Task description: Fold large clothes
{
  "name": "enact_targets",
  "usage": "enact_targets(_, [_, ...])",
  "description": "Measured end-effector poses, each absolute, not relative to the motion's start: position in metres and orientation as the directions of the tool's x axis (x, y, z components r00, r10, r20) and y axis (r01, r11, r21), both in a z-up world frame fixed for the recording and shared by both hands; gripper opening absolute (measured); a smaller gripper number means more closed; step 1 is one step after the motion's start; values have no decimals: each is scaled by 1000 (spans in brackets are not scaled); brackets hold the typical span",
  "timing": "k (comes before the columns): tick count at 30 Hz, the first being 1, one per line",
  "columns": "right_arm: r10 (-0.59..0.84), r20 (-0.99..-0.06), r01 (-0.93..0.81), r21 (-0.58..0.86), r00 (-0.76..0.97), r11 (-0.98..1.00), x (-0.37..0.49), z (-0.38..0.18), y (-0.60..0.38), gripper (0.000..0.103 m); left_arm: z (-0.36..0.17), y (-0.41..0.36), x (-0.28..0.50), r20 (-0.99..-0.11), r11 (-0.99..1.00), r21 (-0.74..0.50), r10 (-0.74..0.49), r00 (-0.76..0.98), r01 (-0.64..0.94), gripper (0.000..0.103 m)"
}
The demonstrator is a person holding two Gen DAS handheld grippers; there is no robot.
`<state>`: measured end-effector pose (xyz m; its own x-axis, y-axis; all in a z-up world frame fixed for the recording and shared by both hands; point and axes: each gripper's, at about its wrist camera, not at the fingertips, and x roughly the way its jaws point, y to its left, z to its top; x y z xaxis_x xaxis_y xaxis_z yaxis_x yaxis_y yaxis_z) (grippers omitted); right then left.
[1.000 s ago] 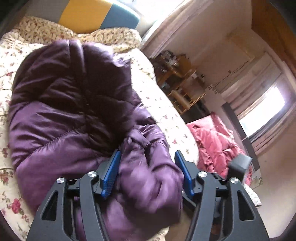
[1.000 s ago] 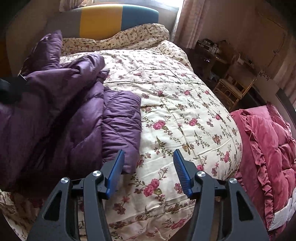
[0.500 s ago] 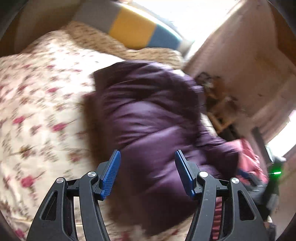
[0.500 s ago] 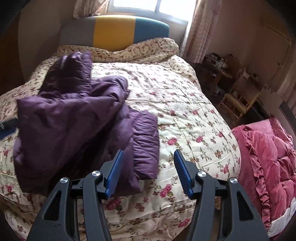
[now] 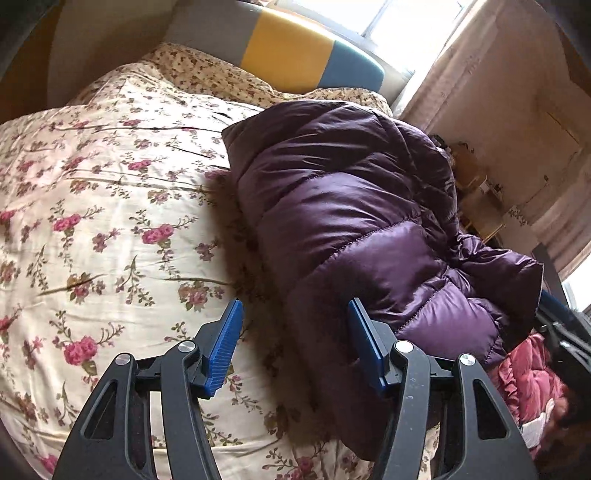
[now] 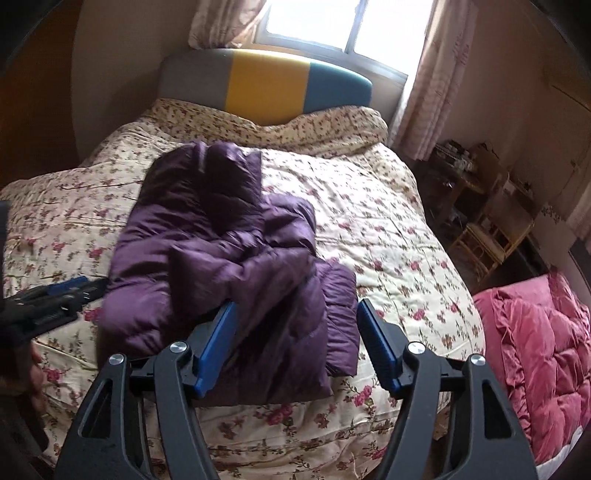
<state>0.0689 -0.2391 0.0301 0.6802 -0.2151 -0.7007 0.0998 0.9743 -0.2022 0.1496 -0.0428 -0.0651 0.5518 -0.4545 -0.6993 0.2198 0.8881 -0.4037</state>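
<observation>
While both grippers, left and right, hang spread and empty, the jacket on the bed wants its loose sleeve tucked flat.

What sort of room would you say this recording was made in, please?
A home bedroom, most likely: a bed under a flowered quilt, a padded headboard beneath a curtained window, and a purple jacket lying on it.

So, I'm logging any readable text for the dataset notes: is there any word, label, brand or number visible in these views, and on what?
None can be read.
purple puffer jacket: no tag or logo shows.
floral quilt: printed flowers only.
cluttered side table: the items there are too small and blurred to read.
left gripper and right gripper: no markings.
</observation>
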Motion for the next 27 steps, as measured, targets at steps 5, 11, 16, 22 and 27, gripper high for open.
enact_targets(5, [-201, -696, 67, -216, 689, 974, 71, 36, -226, 69, -66, -44, 151, -703, 887, -396, -458, 544, 236, 56])
enact_targets(11, [-232, -710, 64, -255, 665, 965, 77, 27, -222, 65, -65, -44, 151, -701, 887, -387, -461, 544, 252, 52])
enact_targets(16, [-214, -682, 61, -241, 699, 968, 72, 43, -215, 66, -65, -45, 153, -704, 886, -383, -463, 539, 261, 52])
enact_targets(22, [-243, -705, 29, -300, 666, 953, 78, 31, -203, 67, -65, -44, 155, -703, 886, -374, -463, 539, 273, 52])
enact_targets(27, [-234, -738, 6, -298, 632, 955, 82, 20, -199, 68, -64, -42, 158, -704, 887, -374, -462, 539, 271, 52])
